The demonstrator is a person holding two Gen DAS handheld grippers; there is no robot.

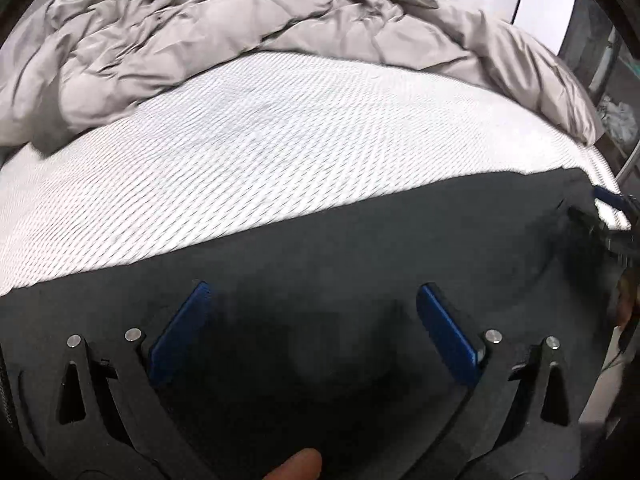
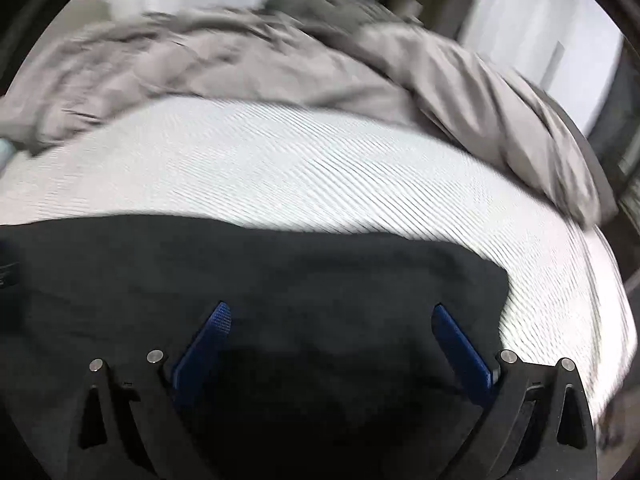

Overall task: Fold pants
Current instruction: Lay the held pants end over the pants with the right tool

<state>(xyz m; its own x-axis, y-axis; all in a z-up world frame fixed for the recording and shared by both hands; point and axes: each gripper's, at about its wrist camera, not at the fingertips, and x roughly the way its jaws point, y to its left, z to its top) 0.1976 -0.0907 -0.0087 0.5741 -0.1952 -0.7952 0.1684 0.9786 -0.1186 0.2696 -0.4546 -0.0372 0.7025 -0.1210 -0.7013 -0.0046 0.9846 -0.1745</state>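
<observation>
Jaws of both the left gripper [image 1: 310,296] and right gripper [image 2: 330,312] stand wide apart, holding nothing, poised over the dark pants [image 1: 360,248] spread on the bed [image 1: 280,140] just ahead of and beneath them. Likely risk: closing on one fabric layer only (the cloth looks soft and limp) would drag the pants into wrinkles toward the gray comforter [image 1: 200,20] beyond.

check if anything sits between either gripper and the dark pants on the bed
Nothing visible does. The left gripper and the right gripper both hang with jaws open directly over the dark fabric pants, which lie on the white textured mattress. The crumpled grey duvet lies farther back, clear of them.
</observation>
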